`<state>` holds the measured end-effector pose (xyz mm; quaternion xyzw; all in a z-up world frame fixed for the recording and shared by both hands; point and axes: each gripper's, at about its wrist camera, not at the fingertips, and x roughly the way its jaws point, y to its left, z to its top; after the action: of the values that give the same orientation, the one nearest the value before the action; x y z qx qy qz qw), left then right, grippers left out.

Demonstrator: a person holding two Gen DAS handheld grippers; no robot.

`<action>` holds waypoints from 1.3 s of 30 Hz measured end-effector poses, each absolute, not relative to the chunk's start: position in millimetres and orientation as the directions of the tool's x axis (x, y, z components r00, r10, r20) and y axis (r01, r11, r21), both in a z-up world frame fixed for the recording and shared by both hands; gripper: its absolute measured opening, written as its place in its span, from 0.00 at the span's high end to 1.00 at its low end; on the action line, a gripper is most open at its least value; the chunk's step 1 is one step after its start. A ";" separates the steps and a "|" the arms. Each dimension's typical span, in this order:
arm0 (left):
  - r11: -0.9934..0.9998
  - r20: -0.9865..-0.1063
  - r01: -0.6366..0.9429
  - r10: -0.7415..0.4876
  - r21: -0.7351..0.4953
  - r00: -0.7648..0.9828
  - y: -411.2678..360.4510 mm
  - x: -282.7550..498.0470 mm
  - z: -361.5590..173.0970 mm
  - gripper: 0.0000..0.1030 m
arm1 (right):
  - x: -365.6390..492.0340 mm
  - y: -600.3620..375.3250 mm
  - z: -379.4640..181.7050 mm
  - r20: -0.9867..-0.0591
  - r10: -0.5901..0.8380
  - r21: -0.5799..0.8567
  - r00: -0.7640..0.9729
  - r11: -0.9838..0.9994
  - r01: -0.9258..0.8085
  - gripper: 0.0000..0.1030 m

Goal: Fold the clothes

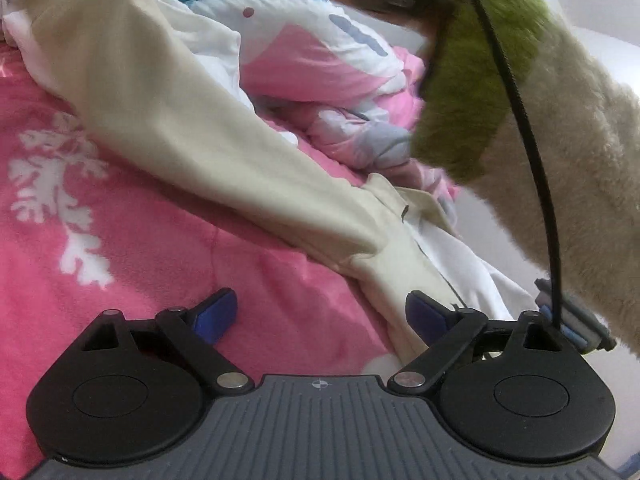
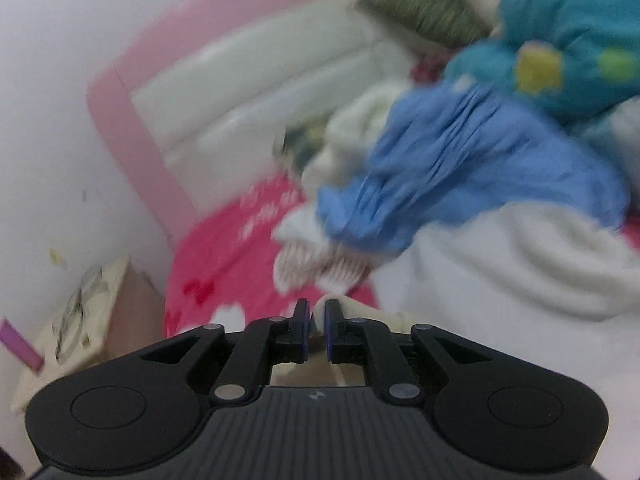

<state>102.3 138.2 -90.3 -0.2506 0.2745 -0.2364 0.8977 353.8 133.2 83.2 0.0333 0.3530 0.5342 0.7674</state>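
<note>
The left gripper [image 1: 320, 316] is hovering low over the pink blanket [image 1: 120, 240] on the bed with its fingers [image 1: 216, 314] spread wide apart and holding nothing, while the cream garment [image 1: 168, 120] is lying stretched out ahead of them, its hem end reaching down beside the right-hand finger. The right gripper [image 2: 316, 334] is pinching a fold of cream fabric [image 2: 360, 314] between nearly closed fingers, with a blurred heap of blue and white clothes [image 2: 460, 184] lying beyond them. The cloth is looking light, soft and limp, likely to sag and slide, so a seam or hem edge is probably offering the surest hold.
</note>
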 end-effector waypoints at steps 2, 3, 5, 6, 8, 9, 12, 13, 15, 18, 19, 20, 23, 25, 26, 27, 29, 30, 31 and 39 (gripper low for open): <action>0.774 -0.374 0.280 -0.546 -0.568 0.750 141.8 106.2 -89.0 0.10 | 356.3 90.2 107.9 -0.437 0.861 0.433 0.258 0.453 -0.779 0.90; 0.780 -0.374 0.277 -0.538 -0.562 0.756 143.6 108.2 -88.3 0.10 | 356.7 63.3 119.9 -0.411 0.856 0.418 0.313 0.482 -0.770 0.90; 0.778 -0.359 0.269 -0.527 -0.567 0.770 148.3 107.8 -86.0 0.10 | 355.4 3.0 143.2 -0.358 0.825 0.378 0.437 0.556 -0.741 0.90; 0.777 -0.351 0.262 -0.521 -0.572 0.778 150.7 108.0 -84.7 0.10 | 353.1 -24.8 149.9 -0.343 0.798 0.352 0.495 0.598 -0.720 0.89; 0.789 -0.339 0.252 -0.497 -0.561 0.799 153.1 110.8 -79.2 0.10 | 344.6 -60.0 143.6 -0.373 0.746 0.327 0.552 0.662 -0.674 0.89; 0.795 -0.333 0.247 -0.484 -0.554 0.809 154.2 112.3 -76.4 0.10 | 340.3 -77.7 140.4 -0.387 0.718 0.314 0.579 0.693 -0.649 0.88; 0.825 -0.326 0.208 -0.422 -0.526 0.846 156.5 124.1 -68.5 0.10 | 327.6 -129.9 130.5 -0.426 0.626 0.270 0.653 0.777 -0.569 0.88; 0.830 -0.323 0.192 -0.402 -0.524 0.857 159.4 127.7 -66.2 0.10 | 323.8 -132.4 116.0 -0.465 0.603 0.236 0.648 0.790 -0.565 0.87; 0.837 -0.322 0.164 -0.371 -0.522 0.871 164.8 135.5 -62.4 0.10 | 319.7 -130.6 85.3 -0.545 0.555 0.152 0.629 0.803 -0.577 0.81; 0.859 -0.330 0.153 -0.344 -0.488 0.879 169.0 147.6 -59.0 0.10 | 319.6 -117.5 39.0 -0.651 0.473 -0.005 0.593 0.779 -0.627 0.70; 0.871 -0.332 0.150 -0.331 -0.469 0.883 169.1 149.8 -60.9 0.10 | 320.3 -112.3 25.0 -0.677 0.444 -0.061 0.587 0.761 -0.646 0.69; 0.881 -0.334 0.145 -0.317 -0.449 0.888 169.1 151.7 -63.2 0.10 | 323.3 -107.7 14.4 -0.693 0.425 -0.107 0.582 0.738 -0.666 0.68; 0.887 -0.344 0.148 -0.317 -0.438 0.884 167.5 153.4 -67.5 0.10 | 338.0 -94.1 -8.0 -0.735 0.399 -0.198 0.548 0.647 -0.737 0.57; 0.890 -0.350 0.150 -0.318 -0.432 0.881 166.4 154.4 -70.3 0.10 | 352.4 -81.6 -17.6 -0.774 0.400 -0.223 0.491 0.555 -0.802 0.42; 0.891 -0.353 0.151 -0.319 -0.428 0.880 165.8 154.9 -71.7 0.10 | 358.3 -74.4 -21.9 -0.794 0.397 -0.231 0.460 0.503 -0.833 0.40; 0.892 -0.356 0.152 -0.319 -0.425 0.878 165.3 155.4 -73.1 0.10 | 364.2 -67.2 -26.3 -0.814 0.391 -0.238 0.429 0.449 -0.861 0.40; 0.895 -0.362 0.154 -0.321 -0.419 0.875 164.1 156.4 -75.9 0.10 | 375.7 -52.6 -35.1 -0.847 0.384 -0.231 0.369 0.359 -0.904 0.39; 0.896 -0.365 0.156 -0.321 -0.416 0.874 163.5 156.9 -77.3 0.10 | 380.5 -46.0 -39.0 -0.863 0.380 -0.210 0.332 0.328 -0.921 0.38; 0.899 -0.371 0.154 -0.319 -0.411 0.872 162.5 157.9 -78.4 0.10 | 384.4 -38.4 -44.9 -0.890 0.362 -0.176 0.277 0.287 -0.942 0.36; 0.898 -0.389 0.111 -0.293 -0.426 0.873 165.0 163.9 -83.6 0.10 | 386.9 -26.5 -61.4 -0.958 0.264 -0.044 0.109 0.240 -0.970 0.66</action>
<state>163.9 165.0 -83.6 -0.1994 0.2278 -0.1067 0.9471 386.9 -26.5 -61.4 -0.3830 0.4606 0.4831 0.6385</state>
